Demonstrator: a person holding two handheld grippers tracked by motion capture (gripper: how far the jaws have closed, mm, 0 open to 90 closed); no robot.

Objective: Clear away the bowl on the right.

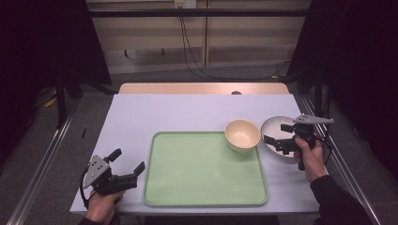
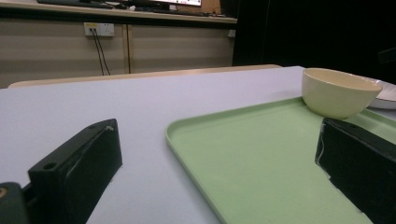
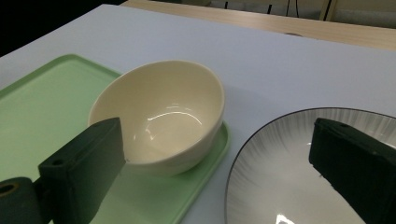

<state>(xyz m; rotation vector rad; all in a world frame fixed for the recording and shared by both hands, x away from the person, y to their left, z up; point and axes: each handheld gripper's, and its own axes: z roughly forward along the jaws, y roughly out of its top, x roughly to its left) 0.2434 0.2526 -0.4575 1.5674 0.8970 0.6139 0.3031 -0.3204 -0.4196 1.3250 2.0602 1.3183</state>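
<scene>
1. A pale lilac-grey table (image 1: 187,112) carries the scene; a strip of bare wood (image 1: 202,88) runs along its far edge.
2. A green tray (image 1: 202,183) lies flat on the near middle of the table, long side toward the person.
3. A grey plate (image 1: 272,129) with a dark rim rests on the table just beside the tray's far right corner.
4. A cream bowl (image 1: 242,135) stands upright on that corner of the tray, close to the plate.
5. The table's left half lies bare beside the tray.
</scene>
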